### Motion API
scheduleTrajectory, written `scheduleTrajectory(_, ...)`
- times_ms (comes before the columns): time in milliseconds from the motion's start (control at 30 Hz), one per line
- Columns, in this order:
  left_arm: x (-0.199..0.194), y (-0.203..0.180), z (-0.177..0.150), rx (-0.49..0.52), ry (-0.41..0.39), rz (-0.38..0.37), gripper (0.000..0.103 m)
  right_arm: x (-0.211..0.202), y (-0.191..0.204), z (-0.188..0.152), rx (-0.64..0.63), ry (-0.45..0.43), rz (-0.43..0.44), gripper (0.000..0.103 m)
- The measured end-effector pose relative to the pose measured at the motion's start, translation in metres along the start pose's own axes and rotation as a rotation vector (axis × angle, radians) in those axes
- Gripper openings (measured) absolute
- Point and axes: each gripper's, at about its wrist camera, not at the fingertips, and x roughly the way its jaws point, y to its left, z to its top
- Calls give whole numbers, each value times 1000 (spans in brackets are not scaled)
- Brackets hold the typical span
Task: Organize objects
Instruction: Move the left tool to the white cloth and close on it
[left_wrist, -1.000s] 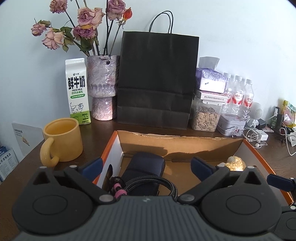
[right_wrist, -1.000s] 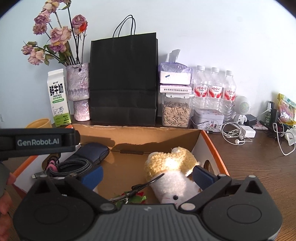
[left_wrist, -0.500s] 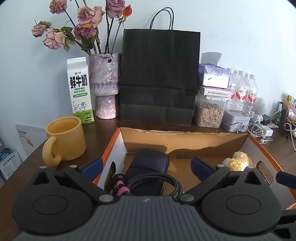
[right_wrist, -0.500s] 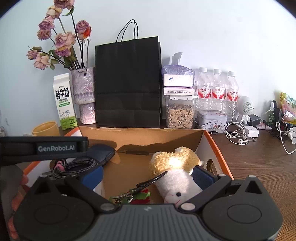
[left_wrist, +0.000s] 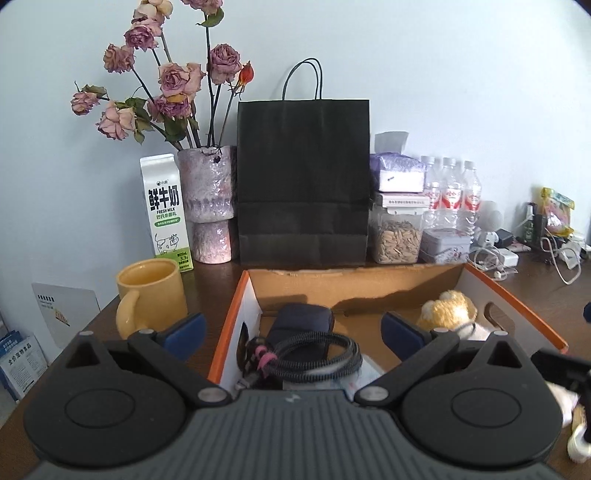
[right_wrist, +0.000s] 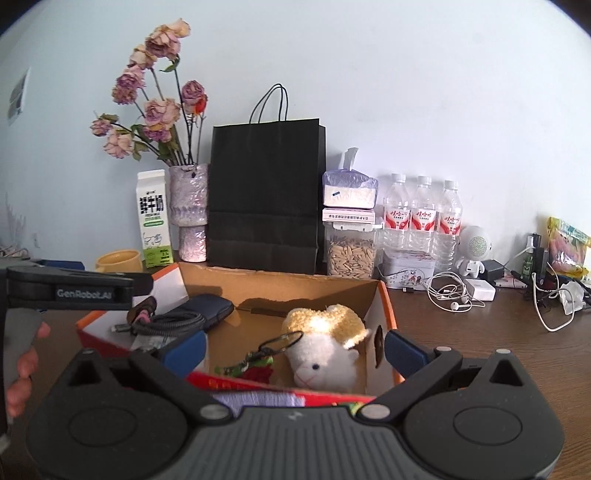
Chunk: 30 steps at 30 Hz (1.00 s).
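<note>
An open cardboard box with orange edges (left_wrist: 354, 282) (right_wrist: 280, 282) sits on the brown table. Inside lie a dark pouch (left_wrist: 304, 321) (right_wrist: 210, 306), a coiled black cable with a pink tie (left_wrist: 314, 350) (right_wrist: 166, 321), a plush sheep (right_wrist: 325, 347) (left_wrist: 448, 314) with a key ring (right_wrist: 280, 339), and a red packet (right_wrist: 273, 387) at the near wall. My left gripper (left_wrist: 291, 330) hovers open above the box's left end. Over the box's near right part hangs my right gripper (right_wrist: 293, 349), open and holding nothing.
A yellow mug (left_wrist: 151, 295) stands left of the box. Behind it are a milk carton (left_wrist: 166, 210), a vase of dried roses (left_wrist: 208, 203), a black paper bag (left_wrist: 303, 181), a seed jar (right_wrist: 351, 254), water bottles (right_wrist: 423, 218), a tin and earphone cables (right_wrist: 454, 295). A hand (right_wrist: 22, 362) holds the left gripper.
Both grippers have pulled back and risen from the box, so more of the wall and table shows. The things in the box have not moved.
</note>
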Motion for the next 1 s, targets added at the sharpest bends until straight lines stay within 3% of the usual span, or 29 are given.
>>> scheduleTrajectory(233,-34,0,-38,49,45,-10,103,-36,-19,-25,-15,14,16,103)
scheduleTrajectory(467,-58,-10,-66,58,133,-89,103,-64,-35,-48,-3,44,-10,103)
scheduleTrajectory(700,-72,-26,-83,72,201,-169,103,-78,-44,-63,14,65,-10,103)
scheduleTrajectory(1000,-80,-39,-92,101,248,-196,103,-83,-47,-69,32,69,3,103)
